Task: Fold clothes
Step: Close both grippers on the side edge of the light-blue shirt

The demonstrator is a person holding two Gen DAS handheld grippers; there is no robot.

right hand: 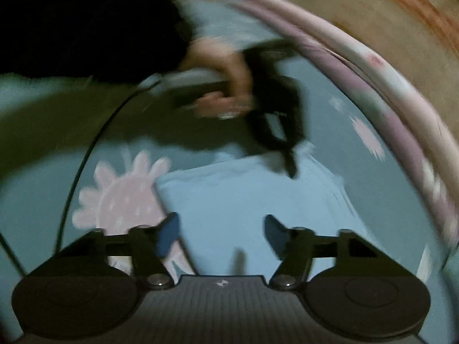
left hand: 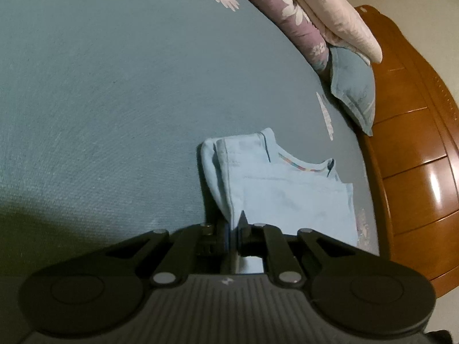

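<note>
Around: one pillow [left hand: 354,86], folded blankets [left hand: 324,14] — on the bed [left hand: 86,86].
Left tool [left hand: 233,233]: pinches the one blue shirt [left hand: 287,197].
Right tool [right hand: 221,229]: wide apart — empty.

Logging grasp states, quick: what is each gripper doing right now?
Left gripper: shut on the folded light blue cotton top.
Right gripper: open, empty, hovering above the same top.

Right wrist view motion-blurred: hand [right hand: 226,86] and left gripper [right hand: 289,169] smeared.
</note>
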